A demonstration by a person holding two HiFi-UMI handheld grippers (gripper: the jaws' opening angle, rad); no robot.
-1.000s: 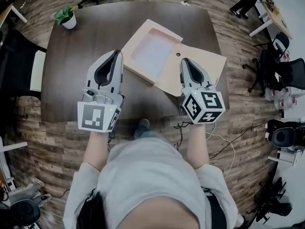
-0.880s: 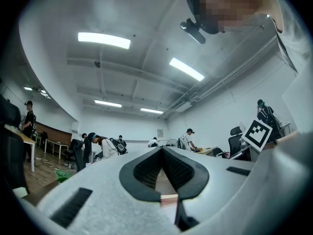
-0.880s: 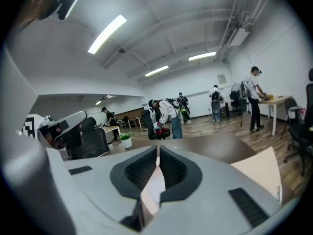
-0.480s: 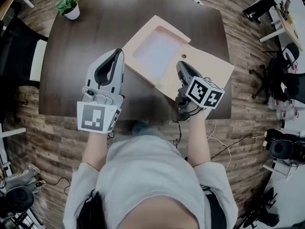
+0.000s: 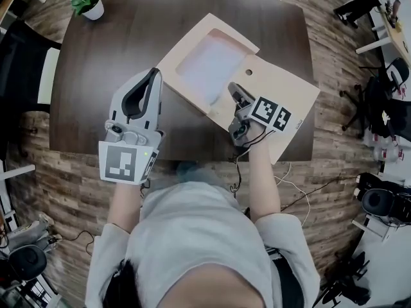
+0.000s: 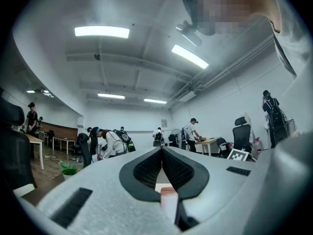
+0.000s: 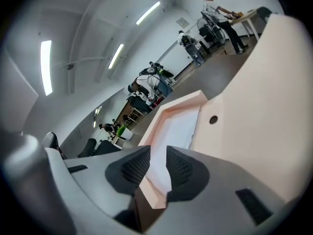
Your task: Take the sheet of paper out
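A shallow wooden box [image 5: 172, 58] lies on the dark table [image 5: 96, 63] with a white sheet of paper [image 5: 207, 64] in its recess. Its sliding lid [image 5: 292, 95], with a small hole [image 5: 248, 72], is pushed off to the right. My right gripper [image 5: 231, 90] is rolled on its side and tilted down at the box's near corner. Its jaws have just been opening and stand apart, the box's corner rim [image 7: 154, 192] and the paper [image 7: 173, 126] showing in the gap, unpressed. My left gripper [image 5: 154, 74] hovers shut and empty left of the box, pointing level across the room [image 6: 162, 151].
A small potted plant [image 5: 88, 4] stands at the table's far left corner. A black chair [image 5: 26, 63] is at the left side, office chairs [image 5: 385, 76] and cables on the floor at the right. The lid's right part overhangs the table's near edge.
The right gripper dropped toward the box's near corner, rolled onto its side, and its jaws went from shut to apart. The left gripper sank a little.
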